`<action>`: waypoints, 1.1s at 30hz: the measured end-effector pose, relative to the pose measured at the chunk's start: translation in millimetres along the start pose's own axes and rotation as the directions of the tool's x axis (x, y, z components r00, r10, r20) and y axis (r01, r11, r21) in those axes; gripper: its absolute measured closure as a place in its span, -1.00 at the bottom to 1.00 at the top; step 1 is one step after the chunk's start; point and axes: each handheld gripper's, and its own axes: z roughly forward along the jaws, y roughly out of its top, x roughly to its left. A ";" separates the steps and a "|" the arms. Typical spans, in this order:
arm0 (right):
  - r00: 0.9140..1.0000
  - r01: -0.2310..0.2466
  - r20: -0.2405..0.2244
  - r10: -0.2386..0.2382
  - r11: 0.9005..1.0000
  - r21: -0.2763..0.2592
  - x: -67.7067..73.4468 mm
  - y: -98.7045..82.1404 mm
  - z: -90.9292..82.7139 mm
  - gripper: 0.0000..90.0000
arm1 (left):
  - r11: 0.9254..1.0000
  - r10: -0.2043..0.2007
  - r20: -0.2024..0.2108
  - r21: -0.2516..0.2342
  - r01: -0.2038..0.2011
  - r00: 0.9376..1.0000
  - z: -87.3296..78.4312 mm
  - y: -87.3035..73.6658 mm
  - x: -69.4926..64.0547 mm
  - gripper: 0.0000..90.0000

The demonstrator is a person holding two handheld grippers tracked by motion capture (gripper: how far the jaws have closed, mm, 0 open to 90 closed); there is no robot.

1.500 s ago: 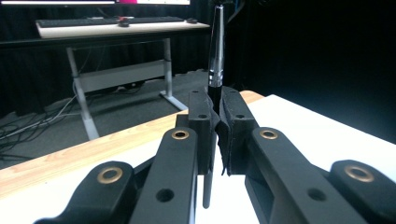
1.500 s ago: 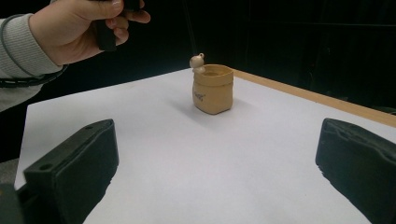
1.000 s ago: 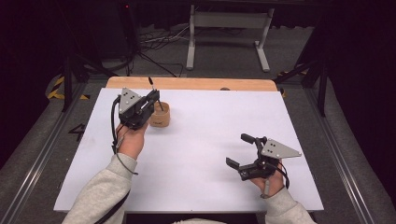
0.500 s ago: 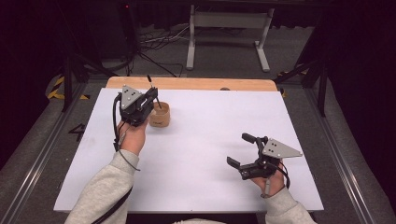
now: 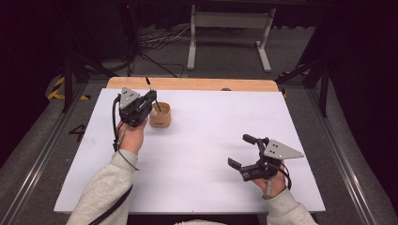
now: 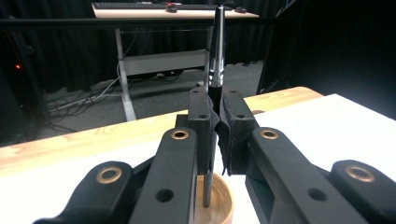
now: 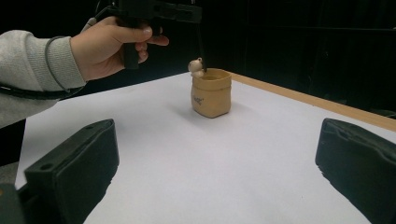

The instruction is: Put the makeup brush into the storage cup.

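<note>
A small tan cup stands on the white table at the back left; it carries a little bear figure on its rim. My left gripper hovers over the cup, shut on a thin dark pen. The pen stands upright with its lower tip inside the cup. My right gripper rests at the front right of the table, its jaws wide apart with nothing between them. In the right gripper view the cup stands well ahead of those jaws.
A wooden strip runs along the table's far edge. Beyond it stand a white metal frame and loose cables on the floor. Bare white tabletop lies between the two grippers.
My left gripper has held almost still over the cup with the pen. The right gripper has not moved.
</note>
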 end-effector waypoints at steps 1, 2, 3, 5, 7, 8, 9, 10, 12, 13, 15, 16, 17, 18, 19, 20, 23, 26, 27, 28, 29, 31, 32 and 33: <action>1.000 0.000 0.001 0.000 1.000 0.000 0.1 0.0 0.2 -1.00 | 1.000 -0.001 0.000 0.004 0.001 1.000 0.2 -0.4 0.6 0.88; 1.000 0.000 0.001 0.000 1.000 0.000 0.1 0.0 0.2 -1.00 | 1.000 -0.002 0.001 0.006 0.002 1.000 0.8 -1.2 0.7 0.88; 1.000 0.001 0.000 -0.001 1.000 0.000 0.3 0.0 0.3 -1.00 | 1.000 -0.003 0.000 0.008 0.003 1.000 1.9 -2.4 0.4 0.88; 1.000 0.002 -0.003 -0.002 1.000 0.003 0.8 0.0 0.4 -1.00 | 1.000 0.007 0.002 0.018 -0.007 1.000 3.8 -4.4 0.4 0.87; 1.000 0.002 -0.008 -0.002 1.000 0.006 0.8 -0.8 0.8 -1.00 | 1.000 0.005 -0.004 0.030 -0.005 1.000 6.1 -6.4 0.5 0.87; 1.000 0.000 -0.008 0.000 1.000 0.008 0.8 -1.1 0.9 -1.00 | 0.999 0.006 -0.008 0.038 -0.005 1.000 7.3 -7.5 0.9 0.87; 1.000 -0.002 -0.008 0.002 1.000 0.008 0.9 -1.4 1.2 -1.00 | 0.999 0.006 -0.011 0.041 -0.006 1.000 8.0 -8.4 1.1 0.87; 1.000 -0.001 -0.008 0.001 1.000 0.010 1.0 -1.3 1.1 -1.00 | 0.999 0.006 -0.011 0.042 -0.005 1.000 8.6 -9.0 1.1 0.87; 1.000 0.001 -0.011 -0.001 1.000 0.007 1.3 -1.1 0.7 -1.00 | 0.999 0.010 -0.012 0.051 -0.009 1.000 9.7 -11.1 0.5 0.87; 1.000 0.000 -0.013 0.000 1.000 0.007 1.3 -1.1 0.5 -1.00 | 0.999 0.010 -0.012 0.051 -0.009 1.000 9.7 -11.1 0.5 0.87; 1.000 -0.001 -0.014 0.001 1.000 0.008 1.3 -1.4 0.5 -1.00 | 0.998 0.016 -0.017 0.053 -0.015 1.000 10.5 -12.3 -0.1 0.87; 1.000 -0.003 -0.013 0.003 1.000 0.009 1.4 -1.8 0.8 -1.00 | 0.998 0.016 -0.019 0.055 -0.015 1.000 11.2 -12.9 -0.6 0.87; 1.000 -0.004 -0.013 0.004 1.000 0.010 1.5 -2.2 1.2 -1.00 | 0.998 0.017 -0.022 0.056 -0.016 1.000 11.5 -13.2 -0.6 0.87; 1.000 -0.003 -0.014 0.004 1.000 0.011 1.6 -2.3 1.4 -1.00 | 0.998 0.014 -0.024 0.056 -0.013 1.000 12.1 -13.7 -0.3 0.87; 1.000 -0.003 -0.016 0.003 1.000 0.011 2.0 -2.2 1.7 -1.00 | 0.998 0.015 -0.027 0.058 -0.013 1.000 12.2 -14.0 0.0 0.87; 1.000 -0.002 -0.017 0.002 1.000 0.010 2.2 -2.1 1.8 -1.00 | 0.998 0.016 -0.028 0.060 -0.015 0.999 12.5 -14.5 0.1 0.87; 1.000 -0.003 -0.018 0.003 1.000 0.011 2.2 -2.1 1.9 -1.00 | 0.997 0.020 -0.032 0.068 -0.018 0.999 14.4 -17.0 -0.7 0.87; 1.000 -0.005 -0.019 0.005 1.000 0.013 1.7 -2.7 2.0 -1.00 | 0.996 0.032 -0.040 0.079 -0.029 0.999 16.9 -19.8 -1.0 0.87; 1.000 -0.004 -0.019 0.005 1.000 0.013 1.7 -2.6 2.0 -1.00 | 0.996 0.030 -0.040 0.082 -0.027 0.999 17.6 -20.7 -1.1 0.87; 1.000 -0.004 -0.019 0.005 1.000 0.012 1.9 -2.4 1.9 -1.00 | 0.996 0.031 -0.044 0.083 -0.027 0.999 18.5 -21.9 -0.9 0.87; 1.000 -0.005 -0.020 0.005 1.000 0.011 2.1 -2.1 1.8 -1.00 | 0.996 0.028 -0.044 0.086 -0.024 0.999 19.2 -23.1 -0.7 0.87; 1.000 -0.003 -0.021 0.004 1.000 0.008 2.1 -1.7 1.5 -1.00 | 0.996 0.023 -0.047 0.089 -0.019 0.999 19.6 -24.8 0.3 0.87; 1.000 -0.005 -0.021 0.005 1.000 0.009 2.1 -1.6 1.3 -1.00 | 0.996 0.021 -0.047 0.090 -0.017 0.999 19.6 -25.4 0.5 0.87; 1.000 -0.005 -0.021 0.006 1.000 0.008 1.9 -1.5 1.1 -1.00 | 0.995 0.025 -0.048 0.093 -0.020 0.999 19.2 -25.6 1.0 0.87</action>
